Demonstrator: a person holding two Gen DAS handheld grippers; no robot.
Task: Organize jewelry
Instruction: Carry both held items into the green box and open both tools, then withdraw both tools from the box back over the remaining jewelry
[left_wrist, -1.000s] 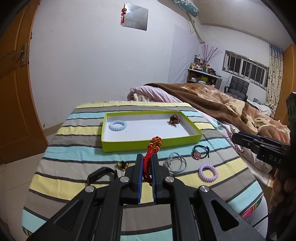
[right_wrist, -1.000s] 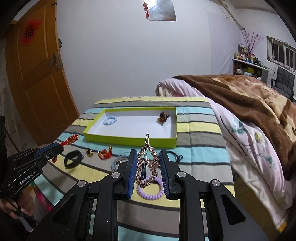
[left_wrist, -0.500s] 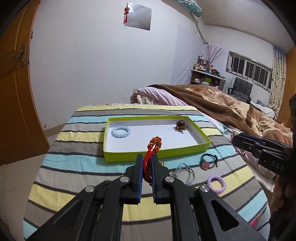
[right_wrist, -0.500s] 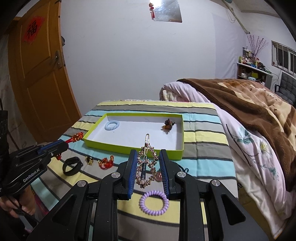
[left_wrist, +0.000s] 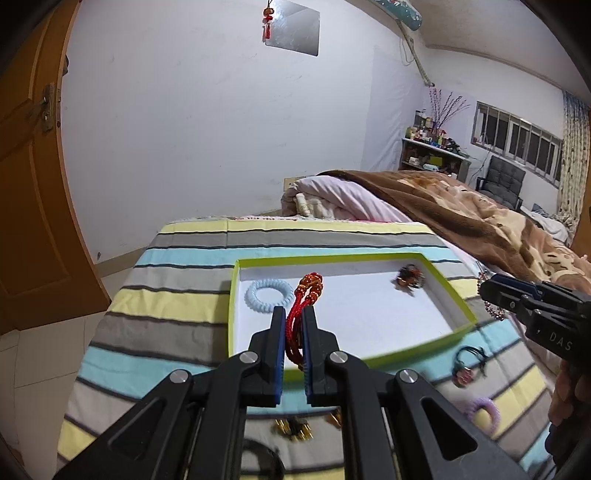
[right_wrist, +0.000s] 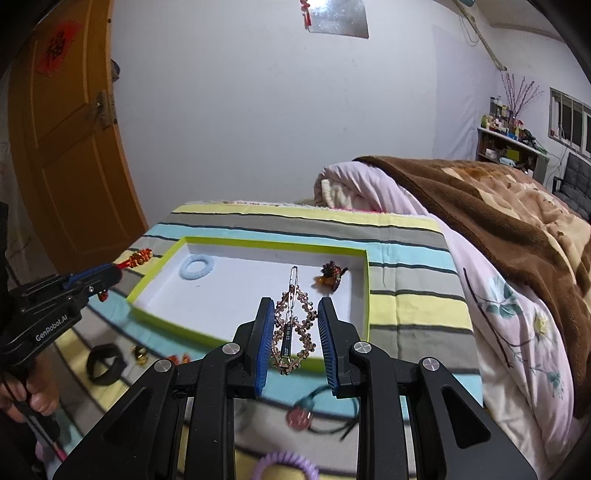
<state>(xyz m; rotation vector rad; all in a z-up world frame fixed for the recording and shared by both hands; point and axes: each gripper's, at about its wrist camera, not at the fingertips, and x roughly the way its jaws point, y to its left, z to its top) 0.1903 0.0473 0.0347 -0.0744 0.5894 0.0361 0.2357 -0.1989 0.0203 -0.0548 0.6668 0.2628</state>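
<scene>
Left wrist view: looked out over a bed spread with a striped sheet (left_wrist: 173, 295) in yellow, grey and pale blue, with a brown blanket (left_wrist: 461, 218) heaped on the far right. Lay on the sheet, a lime-green tray (left_wrist: 233, 295) with a white floor. Held inside, near the far left corner, a pale blue spiral hair tie (left_wrist: 268, 296); near the far right corner, a brown hair claw (left_wrist: 408, 277). Closed tight, the left gripper (left_wrist: 294, 325), on a red braided cord bracelet (left_wrist: 300, 319) with gold beads at its far end, carried over the tray's near left part. Lay on the sheet outside the tray's near rim, on the right, a dark hair tie with a pink charm (left_wrist: 466, 365) and a lilac spiral hair tie (left_wrist: 482, 409), both blurred. Showed under the gripper, small gold pieces, too blurred to name.

Right wrist view: pressed by both pads of the right gripper (right_wrist: 294, 325), a beaded diamond-shaped hair clip (right_wrist: 293, 326), held upright above the tray's (right_wrist: 367, 291) near rim. Rested on the sheet left of it, a black band (right_wrist: 104, 363).
</scene>
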